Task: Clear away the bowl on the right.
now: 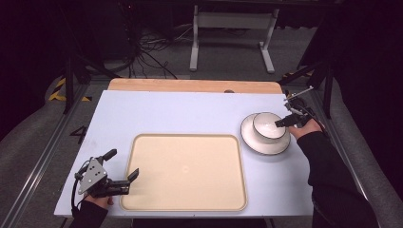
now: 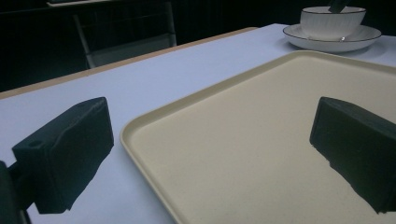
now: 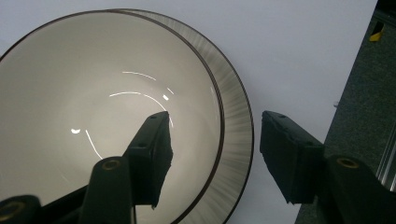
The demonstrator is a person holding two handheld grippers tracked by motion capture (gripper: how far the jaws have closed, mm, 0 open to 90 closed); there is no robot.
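Straddling: right gripper [image 3: 212, 154] spread, 1 jaw inside the bowl [image 3: 93, 116], 1 outside its rim, nothing pinched yet.
Bowl position: on plate [image 1: 249, 140], right of tray [image 1: 185, 204]; right hand nearer.
Left gripper [image 1: 122, 167]: spread, empty, at tray's near-left corner.
View difference: right gripper view shows rim between jaws; high view hides that.

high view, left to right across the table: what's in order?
left gripper → tray → plate with the bowl on it → right gripper, one of its jaws inside the bowl's rim and one outside.
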